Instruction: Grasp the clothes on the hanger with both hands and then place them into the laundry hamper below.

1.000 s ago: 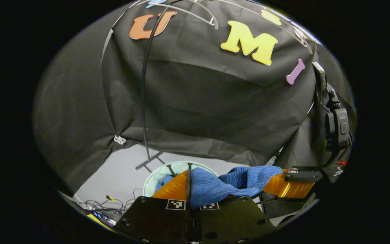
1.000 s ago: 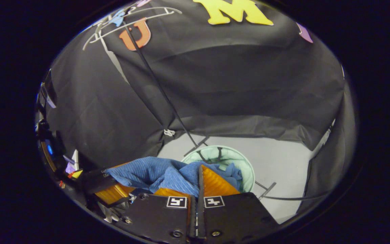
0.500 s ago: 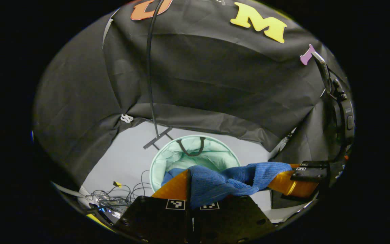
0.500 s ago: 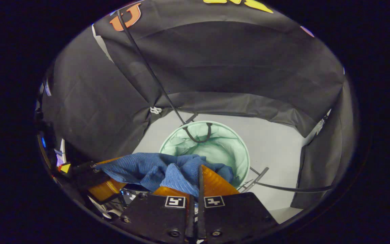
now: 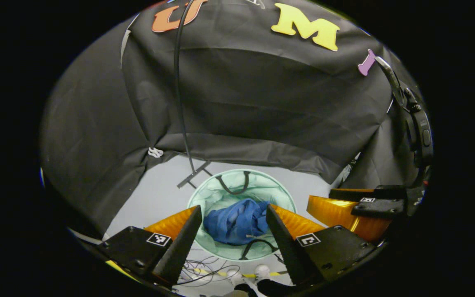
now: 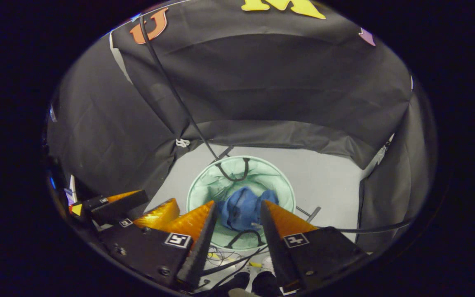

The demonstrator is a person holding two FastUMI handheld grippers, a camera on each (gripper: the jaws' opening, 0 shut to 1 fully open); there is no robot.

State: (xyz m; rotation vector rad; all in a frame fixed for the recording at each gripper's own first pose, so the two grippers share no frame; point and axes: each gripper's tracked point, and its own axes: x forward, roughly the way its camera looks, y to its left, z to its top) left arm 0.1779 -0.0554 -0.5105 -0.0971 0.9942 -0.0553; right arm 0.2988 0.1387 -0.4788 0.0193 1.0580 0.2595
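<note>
Your left gripper (image 5: pixel 233 210) and right gripper (image 6: pixel 237 206) hung above the hamper (image 6: pixel 287 192), jaws released; the blue garment (image 5: pixel 237 220) lay inside it; the placing looked done.

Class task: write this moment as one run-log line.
left hand-held gripper: open | right hand-held gripper: open | crumpled blue knit garment: inside round pale-green mesh hamper

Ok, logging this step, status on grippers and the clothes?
Left gripper open, right gripper open, both above the hamper. Blue garment lies bunched inside. Nothing in the way.
</note>
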